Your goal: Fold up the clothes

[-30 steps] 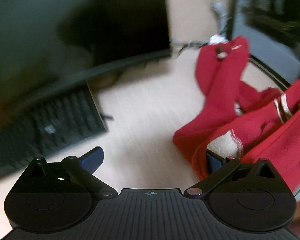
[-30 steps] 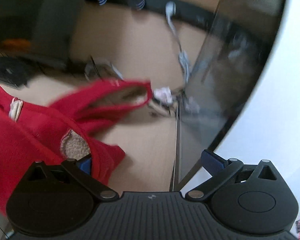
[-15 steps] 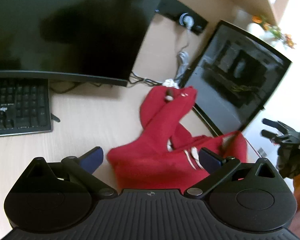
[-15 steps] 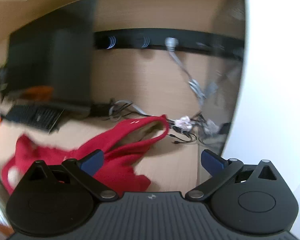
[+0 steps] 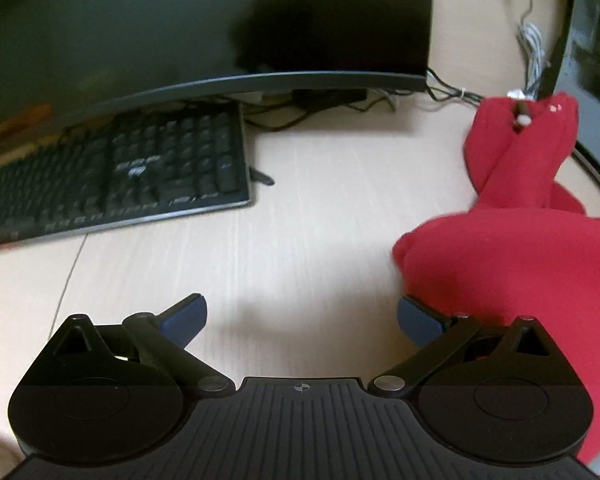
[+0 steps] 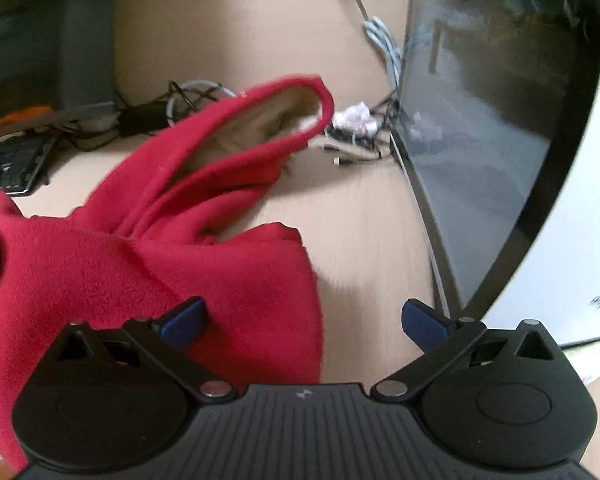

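A red fleece hoodie (image 5: 520, 248) lies bunched on the light wooden desk (image 5: 300, 220), at the right of the left wrist view. In the right wrist view the hoodie (image 6: 160, 248) fills the left half, with its cream-lined hood (image 6: 260, 120) stretched toward the back. My left gripper (image 5: 302, 318) is open and empty, its right finger beside the hoodie's edge. My right gripper (image 6: 304, 320) is open and empty, its left finger over the red fabric.
A black keyboard (image 5: 112, 172) lies at the left under a dark monitor (image 5: 204, 20). A second dark screen (image 6: 492, 120) stands at the right. Cables (image 6: 360, 132) are tangled at the back of the desk.
Both grippers have swung down and closer to the desk. The hoodie has shifted right in the left view and now lies under the right gripper's left finger. Both stay open.
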Demonstrator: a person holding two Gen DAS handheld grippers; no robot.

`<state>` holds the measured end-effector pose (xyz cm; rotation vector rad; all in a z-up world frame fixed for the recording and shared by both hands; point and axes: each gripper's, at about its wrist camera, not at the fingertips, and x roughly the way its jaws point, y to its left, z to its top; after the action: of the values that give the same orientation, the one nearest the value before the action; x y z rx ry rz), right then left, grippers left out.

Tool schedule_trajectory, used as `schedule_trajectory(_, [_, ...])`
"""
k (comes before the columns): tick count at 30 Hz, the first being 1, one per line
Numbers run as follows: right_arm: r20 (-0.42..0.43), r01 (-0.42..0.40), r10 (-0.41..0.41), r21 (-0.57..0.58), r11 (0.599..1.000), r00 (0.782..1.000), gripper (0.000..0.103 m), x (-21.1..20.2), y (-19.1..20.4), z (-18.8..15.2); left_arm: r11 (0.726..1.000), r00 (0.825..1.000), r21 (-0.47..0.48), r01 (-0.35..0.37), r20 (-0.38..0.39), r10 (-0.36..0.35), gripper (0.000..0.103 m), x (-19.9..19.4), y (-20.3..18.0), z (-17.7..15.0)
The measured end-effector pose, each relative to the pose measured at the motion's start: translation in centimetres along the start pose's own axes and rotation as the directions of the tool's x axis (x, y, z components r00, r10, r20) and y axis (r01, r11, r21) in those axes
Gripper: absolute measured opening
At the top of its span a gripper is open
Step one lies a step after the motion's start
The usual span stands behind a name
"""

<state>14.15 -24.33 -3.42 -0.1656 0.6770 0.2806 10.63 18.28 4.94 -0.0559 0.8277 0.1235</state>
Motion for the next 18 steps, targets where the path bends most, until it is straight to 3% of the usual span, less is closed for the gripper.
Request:
schedule_trajectory(1, [0.023, -0.004, 0.004, -0.011, 1.0, 1.0, 0.102, -1.0, -0.1, 0.1, 1.0, 1.0, -0.015, 0.012, 0.007, -0.012, 0.103, -0.5, 0.4, -0.3])
schedule_trajectory(3, [0.072, -0.042, 0.042, -0.009, 0.999, 0.996, 0.089, -3.1, -0.3, 0.8, 0.995, 0.993, -0.028, 0.099, 0.065, -0.097, 0.103, -2.6, 0.4, -0.3])
schedule_trajectory(4, [0.102, -0.068, 0.07, -0.014, 0.998, 0.992, 0.085, -4.2, -0.3, 1.4, 0.987, 0.984, -0.029, 0.155, 0.097, -0.152, 0.103, -3.6, 0.2, -0.1])
schedule_trajectory(6, [0.159, -0.117, 0.123, -0.044, 0.992, 0.98, 0.065, -5.8, 0.4, 2.8, 0.963, 0.949, -0.009, 0.269, 0.172, -0.264, 0.103, -5.7, -0.7, 0.4])
schedule_trajectory(8, [0.174, -0.187, 0.2, -0.089, 0.978, 0.964, 0.062, -6.1, 1.8, 4.2, 0.923, 0.903, 0.033, 0.382, 0.199, -0.381, 0.103, -7.0, -2.2, 0.5])
schedule_trajectory(10, [0.18, -0.26, 0.282, -0.134, 0.956, 0.942, 0.062, -6.2, 3.4, 5.6, 0.869, 0.842, 0.078, 0.488, 0.22, -0.493, 0.103, -8.3, -3.7, 0.6])
schedule_trajectory(11, [0.182, -0.296, 0.322, -0.157, 0.942, 0.929, 0.062, -6.3, 4.2, 6.3, 0.831, 0.809, 0.086, 0.55, 0.194, -0.555, 0.103, -8.1, -4.7, 0.3])
schedule_trajectory(13, [0.148, -0.331, 0.356, -0.168, 0.929, 0.923, 0.062, -5.3, 5.2, 6.6, 0.747, 0.736, 0.098, 0.657, 0.134, -0.664, 0.103, -7.4, -7.0, -0.7])
schedule_trajectory(16, [0.085, -0.371, 0.388, -0.168, 0.913, 0.918, 0.062, -3.3, 6.6, 6.7, 0.689, 0.685, 0.114, 0.716, 0.081, -0.724, 0.103, -6.0, -9.5, -1.4])
schedule_trajectory(18, [0.043, -0.397, 0.409, -0.167, 0.902, 0.911, 0.062, -2.0, 7.5, 6.8, 0.728, 0.722, 0.115, 0.676, 0.095, -0.685, 0.103, -5.7, -9.3, -0.4])
